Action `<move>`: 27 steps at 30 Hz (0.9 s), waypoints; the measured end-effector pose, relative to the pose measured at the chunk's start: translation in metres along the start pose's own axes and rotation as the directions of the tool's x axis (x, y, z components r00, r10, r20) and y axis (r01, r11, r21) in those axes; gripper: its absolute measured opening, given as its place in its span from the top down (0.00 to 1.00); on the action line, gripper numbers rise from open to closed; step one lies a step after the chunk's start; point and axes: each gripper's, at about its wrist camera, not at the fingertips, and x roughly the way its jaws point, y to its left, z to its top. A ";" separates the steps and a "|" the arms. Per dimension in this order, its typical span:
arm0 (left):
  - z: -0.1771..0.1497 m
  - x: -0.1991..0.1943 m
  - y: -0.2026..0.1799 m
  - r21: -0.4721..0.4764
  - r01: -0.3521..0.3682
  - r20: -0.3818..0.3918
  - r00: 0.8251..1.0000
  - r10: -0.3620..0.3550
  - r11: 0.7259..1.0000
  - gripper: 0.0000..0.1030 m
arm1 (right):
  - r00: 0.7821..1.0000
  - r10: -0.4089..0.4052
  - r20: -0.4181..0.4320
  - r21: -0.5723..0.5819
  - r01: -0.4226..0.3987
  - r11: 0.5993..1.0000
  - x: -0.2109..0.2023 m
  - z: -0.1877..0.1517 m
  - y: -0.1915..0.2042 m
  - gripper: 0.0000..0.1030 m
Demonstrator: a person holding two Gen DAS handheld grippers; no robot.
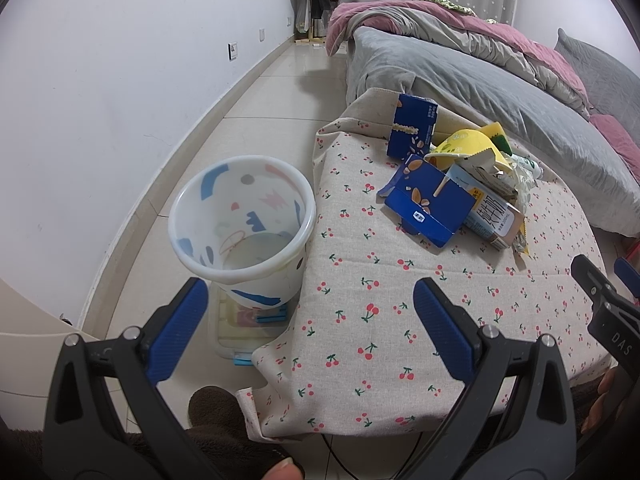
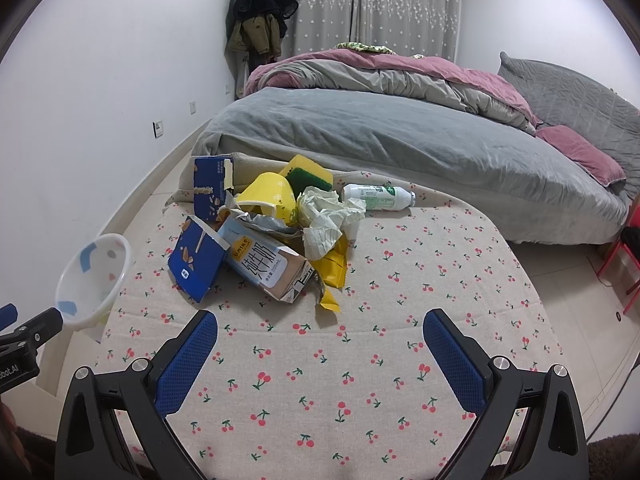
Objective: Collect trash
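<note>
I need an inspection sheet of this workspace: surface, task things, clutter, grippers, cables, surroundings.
Surface: table with cherry-print cloth, bare in front.
Job's things: trash pile with milk carton, blue boxes, yellow cup, crumpled paper, yellow wrapper, plastic bottle; patterned bin left of the table, looks empty.
Clutter: sponge; clear box under bin.
Grippers: left gripper open; right gripper open.
Cables: black cable below the table edge.
Surroundings: bed, coats, curtains.
</note>
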 end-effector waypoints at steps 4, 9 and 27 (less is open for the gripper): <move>0.003 -0.004 -0.002 0.009 -0.001 0.001 1.000 0.001 1.000 0.01 | 1.000 0.000 0.000 0.008 0.000 1.000 -0.003 0.002 -0.002 0.00; 0.009 -0.004 -0.004 0.023 0.013 -0.002 1.000 -0.013 1.000 0.01 | 0.999 0.028 -0.016 0.018 -0.027 0.999 -0.011 0.010 -0.005 0.00; 0.106 0.037 -0.033 0.125 0.194 -0.167 0.971 -0.172 0.973 0.01 | 0.966 0.184 -0.180 0.191 -0.149 0.970 0.038 0.124 -0.075 0.00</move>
